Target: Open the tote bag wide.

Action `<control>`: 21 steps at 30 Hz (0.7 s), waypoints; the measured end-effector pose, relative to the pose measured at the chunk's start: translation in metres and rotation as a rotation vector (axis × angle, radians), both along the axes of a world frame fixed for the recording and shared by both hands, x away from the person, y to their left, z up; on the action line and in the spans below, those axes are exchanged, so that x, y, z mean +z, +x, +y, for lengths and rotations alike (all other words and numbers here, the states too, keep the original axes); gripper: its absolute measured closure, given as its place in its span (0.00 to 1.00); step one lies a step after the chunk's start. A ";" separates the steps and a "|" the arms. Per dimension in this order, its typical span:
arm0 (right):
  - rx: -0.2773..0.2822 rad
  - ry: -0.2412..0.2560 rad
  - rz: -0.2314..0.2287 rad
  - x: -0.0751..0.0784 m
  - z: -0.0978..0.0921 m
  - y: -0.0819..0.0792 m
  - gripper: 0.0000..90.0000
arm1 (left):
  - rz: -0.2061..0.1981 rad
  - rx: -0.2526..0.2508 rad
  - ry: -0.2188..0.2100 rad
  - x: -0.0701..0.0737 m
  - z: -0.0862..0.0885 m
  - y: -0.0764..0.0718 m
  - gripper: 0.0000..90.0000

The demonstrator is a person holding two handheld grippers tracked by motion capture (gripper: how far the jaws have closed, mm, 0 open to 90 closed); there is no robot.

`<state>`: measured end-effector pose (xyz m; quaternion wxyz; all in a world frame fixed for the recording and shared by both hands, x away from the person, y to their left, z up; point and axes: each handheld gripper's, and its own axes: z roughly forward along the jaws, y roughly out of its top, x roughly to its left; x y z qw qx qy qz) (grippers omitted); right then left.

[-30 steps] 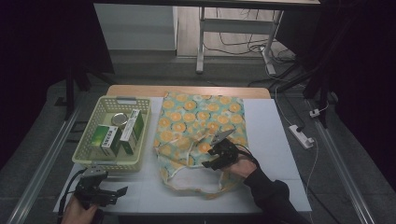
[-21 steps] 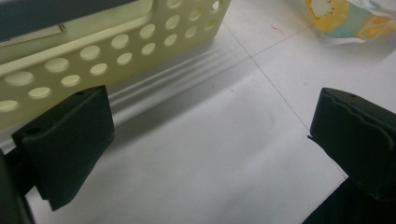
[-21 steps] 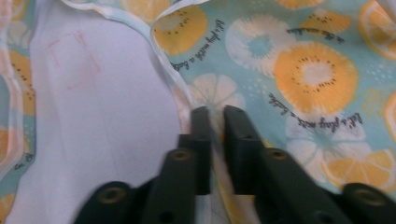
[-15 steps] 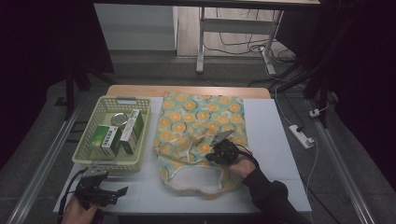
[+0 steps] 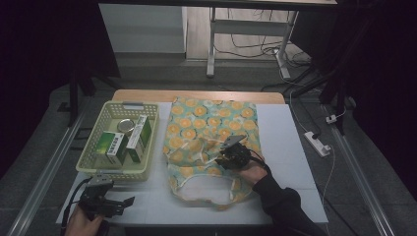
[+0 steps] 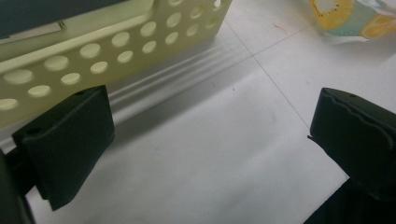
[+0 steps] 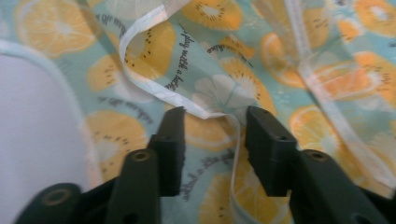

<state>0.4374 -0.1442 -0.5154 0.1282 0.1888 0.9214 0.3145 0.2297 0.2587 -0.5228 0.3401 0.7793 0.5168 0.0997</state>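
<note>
A tote bag (image 5: 211, 123) printed with orange and kiwi slices lies flat on the white table (image 5: 285, 162), its handles toward the near edge. My right gripper (image 5: 225, 156) rests on the bag's lower middle. In the right gripper view it (image 7: 215, 135) is open, and a raised fold of the bag's white-trimmed rim (image 7: 205, 109) lies between its jaws. My left gripper (image 5: 118, 204) hovers near the table's front left corner. It (image 6: 210, 126) is open wide over bare table, with nothing between its jaws.
A cream perforated basket (image 5: 98, 167) stands left of the bag and holds green boxes (image 5: 115, 147) and a round tin (image 5: 125, 126). Its wall (image 6: 93, 51) is just beyond my left gripper. A power strip (image 5: 317, 143) lies on the floor at the right.
My right gripper has shifted very slightly on the bag. The left gripper has stayed where it was.
</note>
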 end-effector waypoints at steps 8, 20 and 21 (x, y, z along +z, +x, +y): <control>-0.049 0.010 -0.024 0.003 -0.003 0.001 0.54 | 0.003 -0.001 0.000 0.000 0.000 0.000 0.00; -0.060 -0.015 -0.047 0.002 -0.001 0.005 0.39 | 0.004 0.000 0.001 0.000 0.000 0.000 0.00; -0.065 -0.015 -0.051 0.003 0.000 0.006 0.37 | 0.004 0.000 0.001 0.000 0.000 0.000 0.00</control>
